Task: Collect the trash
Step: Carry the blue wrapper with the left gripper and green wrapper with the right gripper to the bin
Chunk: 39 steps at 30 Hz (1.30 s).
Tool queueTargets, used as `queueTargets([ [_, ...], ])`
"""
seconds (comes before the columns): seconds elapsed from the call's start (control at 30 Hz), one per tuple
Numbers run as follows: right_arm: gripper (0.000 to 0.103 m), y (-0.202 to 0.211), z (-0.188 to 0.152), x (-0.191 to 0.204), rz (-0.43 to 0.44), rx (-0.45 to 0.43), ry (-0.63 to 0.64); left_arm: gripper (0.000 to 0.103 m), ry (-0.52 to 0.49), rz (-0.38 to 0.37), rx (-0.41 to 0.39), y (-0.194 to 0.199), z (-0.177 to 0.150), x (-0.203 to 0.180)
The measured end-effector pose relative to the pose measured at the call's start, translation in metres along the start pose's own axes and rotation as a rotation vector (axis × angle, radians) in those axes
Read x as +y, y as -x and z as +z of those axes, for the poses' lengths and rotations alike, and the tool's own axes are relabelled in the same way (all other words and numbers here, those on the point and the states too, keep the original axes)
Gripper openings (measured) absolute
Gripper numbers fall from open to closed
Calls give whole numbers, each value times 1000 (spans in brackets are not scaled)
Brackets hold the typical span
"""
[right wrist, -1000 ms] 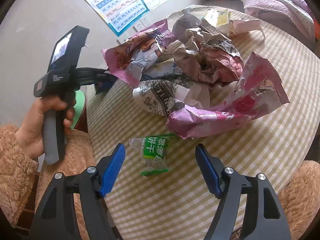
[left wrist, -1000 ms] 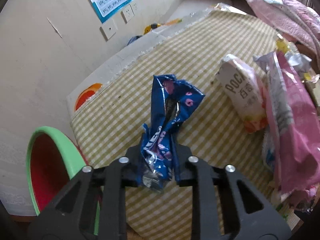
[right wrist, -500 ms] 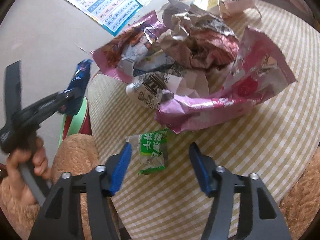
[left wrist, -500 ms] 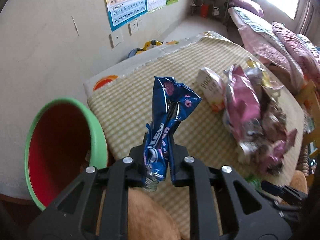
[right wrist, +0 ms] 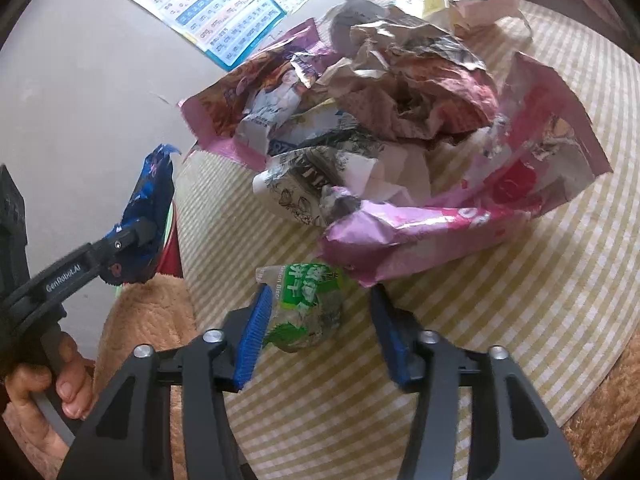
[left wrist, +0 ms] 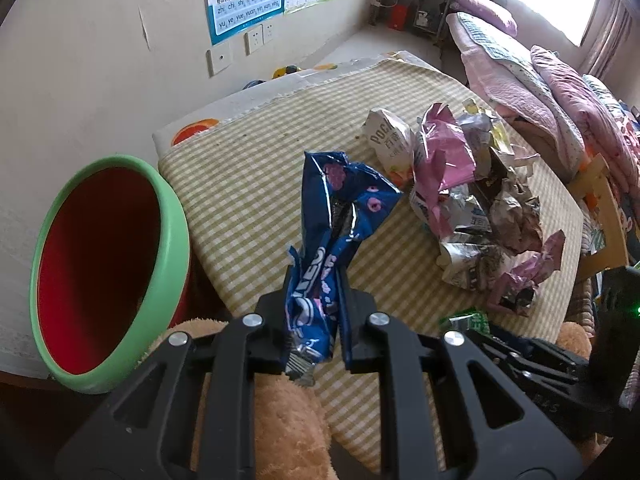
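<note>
Left gripper (left wrist: pixel 316 300) clenched on the lower end of a crumpled dark-blue foil biscuit wrapper (left wrist: pixel 344 204), low centre of the left wrist view, wrapper standing up out of the jaws. Held over the near edge of the table under a yellow-and-white checked cloth (left wrist: pixel 256 184). At left, beside the table edge, a round red bin with a pale green rim (left wrist: pixel 172 240), mouth tilted toward the camera. At right on the cloth, a heap of crumpled pink, white and brown wrappers (left wrist: pixel 480 200).

In the right wrist view, right gripper (right wrist: pixel 320 300) low centre, jaws just closing yet not clamped. Between them, flat on the cloth, a small green-and-clear plastic snack packet (right wrist: pixel 306 304). Left blue pad (right wrist: pixel 256 328) touching the packet's side; right blue pad (right wrist: pixel 390 336) apart from it. Packet just below the heap's pink bag. At lower left, a hand (right wrist: pixel 36 384) around the left gripper's handle.
</note>
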State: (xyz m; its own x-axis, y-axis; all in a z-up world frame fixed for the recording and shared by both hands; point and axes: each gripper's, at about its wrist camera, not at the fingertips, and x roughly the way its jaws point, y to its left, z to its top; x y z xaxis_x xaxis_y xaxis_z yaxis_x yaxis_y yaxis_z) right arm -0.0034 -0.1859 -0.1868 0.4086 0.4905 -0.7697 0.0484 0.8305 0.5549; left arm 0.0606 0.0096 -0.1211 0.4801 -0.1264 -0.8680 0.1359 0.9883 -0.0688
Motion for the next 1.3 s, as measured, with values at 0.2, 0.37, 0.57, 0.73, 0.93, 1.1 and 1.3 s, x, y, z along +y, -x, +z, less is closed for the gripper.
queueTargets([
  [0.2, 16, 19, 1, 17, -23, -57, 52, 17, 16, 3, -33, 14, 2, 8],
  [0.37, 16, 45, 2, 36, -49, -121, 94, 17, 24, -8, -41, 23, 4, 10],
  [0.57, 16, 64, 3, 52, -59, -176, 123, 17, 8, -18, -73, 37, 5, 8],
  [0.73, 16, 77, 8, 68, -81, -207, 145, 17, -17, -10, -122, 51, 7, 9],
  [0.93, 17, 93, 12, 93, -113, -249, 212, 17, -10, -4, -148, 58, 7, 17],
  [1.1, 17, 95, 13, 108, -128, -268, 256, 17, 5, 7, -153, 58, 6, 27],
  [1.3, 17, 90, 15, 118, -138, -263, 283, 17, 26, 23, -164, 60, 4, 39],
])
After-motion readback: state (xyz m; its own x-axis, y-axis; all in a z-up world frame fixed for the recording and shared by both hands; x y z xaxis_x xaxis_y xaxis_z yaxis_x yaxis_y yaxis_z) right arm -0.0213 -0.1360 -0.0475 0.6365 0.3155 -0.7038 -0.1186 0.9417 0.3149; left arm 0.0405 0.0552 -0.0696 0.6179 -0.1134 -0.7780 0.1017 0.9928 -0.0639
